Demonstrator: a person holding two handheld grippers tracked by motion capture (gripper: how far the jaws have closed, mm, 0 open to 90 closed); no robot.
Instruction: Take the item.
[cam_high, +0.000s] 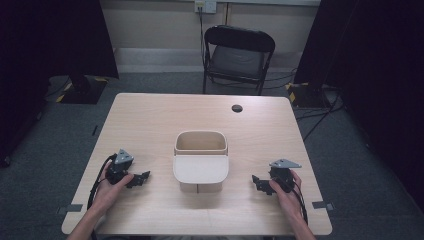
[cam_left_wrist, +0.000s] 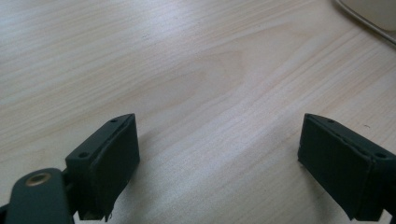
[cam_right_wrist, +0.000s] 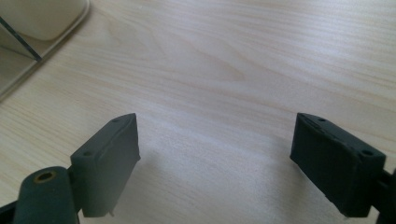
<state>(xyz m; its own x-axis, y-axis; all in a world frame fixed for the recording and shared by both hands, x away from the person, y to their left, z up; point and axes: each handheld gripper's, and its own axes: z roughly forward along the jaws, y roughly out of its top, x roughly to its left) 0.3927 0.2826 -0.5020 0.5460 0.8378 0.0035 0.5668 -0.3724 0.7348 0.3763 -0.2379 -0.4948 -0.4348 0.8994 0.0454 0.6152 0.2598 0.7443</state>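
- Big light-wood table (cam_high: 150, 125), pretty much bare apart from a small dark round hole (cam_high: 237, 108) near the far edge.
- Black folding chair (cam_high: 239, 55) parked past the far edge, facing the table.
- Beige bin (cam_high: 201, 142) sitting near the middle of the table, open mouth up, rounded-rectangle shape, long axis running left to right across the table.
- Matching beige lid (cam_high: 201, 169) tilted against the near side of the bin, flat face toward the person, long side also running left to right.
- Left gripper (cam_high: 142, 178) resting low on the table left of the bin, well apart from it, pointing in toward it. Jaws spread wide, nothing but bare wood between them in the left gripper view.
- Right gripper (cam_high: 256, 182) same deal on the right side, pointing in toward the bin, well apart from it. Jaws gaping wide over bare wood, gripping nothing.
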